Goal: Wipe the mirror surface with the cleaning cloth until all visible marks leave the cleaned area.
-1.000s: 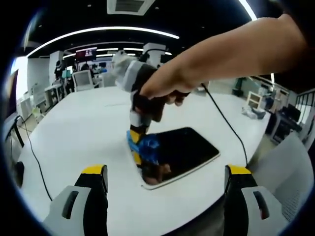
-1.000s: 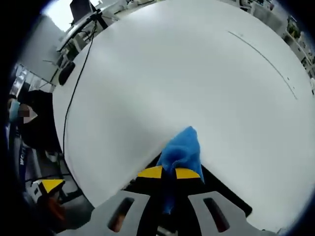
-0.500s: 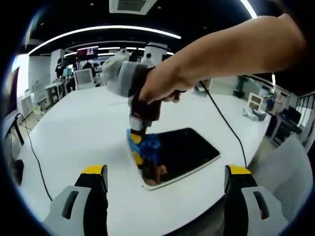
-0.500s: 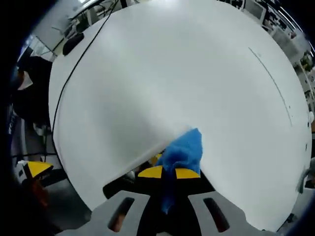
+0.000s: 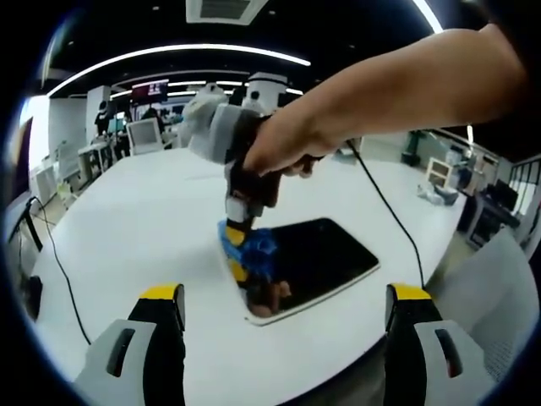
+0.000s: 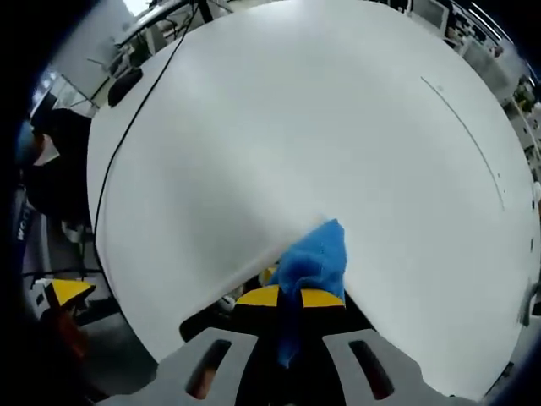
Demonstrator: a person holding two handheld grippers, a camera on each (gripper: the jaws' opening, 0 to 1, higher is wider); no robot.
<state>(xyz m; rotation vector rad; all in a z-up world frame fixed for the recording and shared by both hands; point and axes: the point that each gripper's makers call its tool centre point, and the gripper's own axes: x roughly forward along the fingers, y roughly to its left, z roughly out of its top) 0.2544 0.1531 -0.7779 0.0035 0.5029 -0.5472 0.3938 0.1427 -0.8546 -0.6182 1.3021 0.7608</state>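
In the left gripper view, the left hand-held gripper (image 5: 286, 317) is held with its jaws wide apart, nothing between them. On the white surface (image 5: 127, 228) a dark mirror (image 5: 317, 258) is laid flat. At its left edge, a blue cleaning cloth (image 5: 249, 249) is pressed down, clamped by the right hand-held gripper (image 6: 292, 298).

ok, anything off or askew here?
Nothing stands out. The mirror lies flat on the white table, unbroken, and the right hand-held gripper presses the blue cloth onto its near corner.
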